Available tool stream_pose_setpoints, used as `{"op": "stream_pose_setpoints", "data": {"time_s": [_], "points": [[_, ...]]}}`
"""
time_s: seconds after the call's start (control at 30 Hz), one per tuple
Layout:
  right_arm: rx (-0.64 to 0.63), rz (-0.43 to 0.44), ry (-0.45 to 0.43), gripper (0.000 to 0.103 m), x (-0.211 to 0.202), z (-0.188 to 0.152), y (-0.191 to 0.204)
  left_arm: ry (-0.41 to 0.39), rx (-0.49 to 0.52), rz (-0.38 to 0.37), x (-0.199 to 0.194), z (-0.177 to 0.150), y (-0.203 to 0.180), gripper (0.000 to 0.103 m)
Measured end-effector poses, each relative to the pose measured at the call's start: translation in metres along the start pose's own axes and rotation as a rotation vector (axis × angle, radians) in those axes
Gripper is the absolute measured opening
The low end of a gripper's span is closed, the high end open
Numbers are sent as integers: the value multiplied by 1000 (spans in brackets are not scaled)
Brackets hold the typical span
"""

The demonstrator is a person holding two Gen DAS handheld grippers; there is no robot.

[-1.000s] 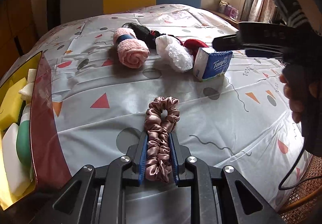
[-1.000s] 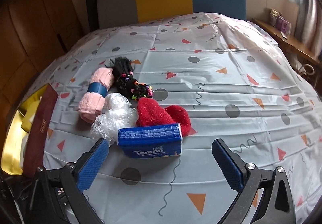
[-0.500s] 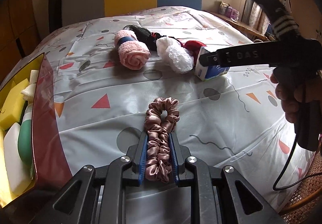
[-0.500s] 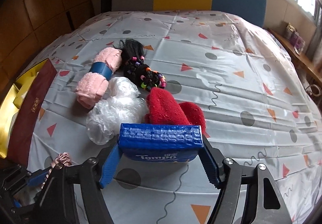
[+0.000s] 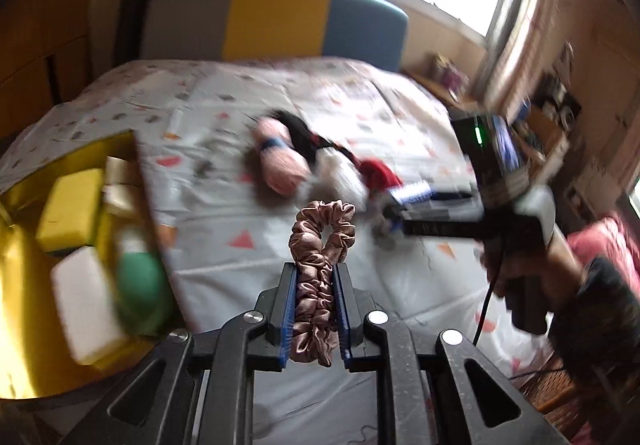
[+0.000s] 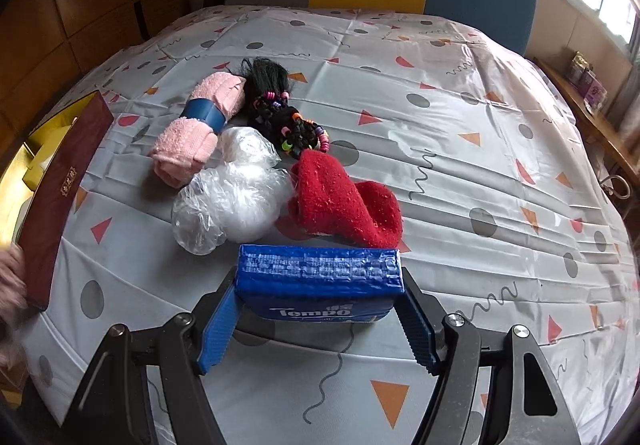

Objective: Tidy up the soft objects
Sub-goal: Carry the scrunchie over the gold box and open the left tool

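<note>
Left gripper (image 5: 314, 315): clamped on scrunchie (image 5: 320, 245); light, limp, slippery satin.
Right gripper (image 6: 318, 319): pads squeezing tissue pack (image 6: 318, 281) ends; compressible.

A dusty-pink satin scrunchie (image 5: 320, 277) sits between the blue pads of the black left tool (image 5: 314, 309); beyond the black right tool (image 6: 320, 309), also blue-padded, a royal-blue tissue pack (image 6: 318, 285) with white lettering; past it, a red fuzzy sock (image 6: 344, 201), a clear plastic bundle (image 6: 228, 201), a pink towel roll (image 6: 196, 133) with a navy band, and black hair ties (image 6: 288, 117) with multicoloured beads; the bedsheet (image 6: 460, 149) is pale grey with orange and red triangles, grey dots and black squiggles; to the left, a gold box (image 5: 24, 205) with a maroon side.
</note>
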State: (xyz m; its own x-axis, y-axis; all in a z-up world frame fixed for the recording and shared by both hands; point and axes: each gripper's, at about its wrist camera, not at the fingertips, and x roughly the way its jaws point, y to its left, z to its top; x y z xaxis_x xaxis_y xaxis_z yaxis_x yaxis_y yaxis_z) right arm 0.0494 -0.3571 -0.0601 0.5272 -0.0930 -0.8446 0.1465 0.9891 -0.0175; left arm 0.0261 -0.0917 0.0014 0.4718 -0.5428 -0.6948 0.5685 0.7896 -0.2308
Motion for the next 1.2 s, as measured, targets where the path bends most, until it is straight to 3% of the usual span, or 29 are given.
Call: {"op": "stream_pose_setpoints", "data": {"time_s": [0.1, 0.33, 0.57, 0.67, 0.93, 1.03, 1.1, 1.2], "points": [[-2, -3, 0, 73, 0, -1, 1, -26, -94, 32, -21, 10, 34, 17], [-4, -6, 0, 73, 0, -1, 3, -49, -304, 217, -57, 19, 145, 17], [-13, -4, -2, 73, -1, -2, 6, 22, -402, 359, -28, 31, 238, 17], [-5, 0, -1, 73, -1, -2, 5, 65, -431, 385, -8, 35, 265, 17], [-3, 6, 1, 73, 0, -2, 4, 109, -433, 424, 34, 50, 289, 21], [-6, 9, 2, 73, 1, -1, 5, 112, -453, 412, 45, 52, 293, 34], [-8, 9, 2, 73, 1, -1, 4, 118, -470, 419, 48, 51, 294, 36], [-8, 9, 2, 73, 1, -1, 5, 112, -424, 488, 42, 51, 288, 37]]}}
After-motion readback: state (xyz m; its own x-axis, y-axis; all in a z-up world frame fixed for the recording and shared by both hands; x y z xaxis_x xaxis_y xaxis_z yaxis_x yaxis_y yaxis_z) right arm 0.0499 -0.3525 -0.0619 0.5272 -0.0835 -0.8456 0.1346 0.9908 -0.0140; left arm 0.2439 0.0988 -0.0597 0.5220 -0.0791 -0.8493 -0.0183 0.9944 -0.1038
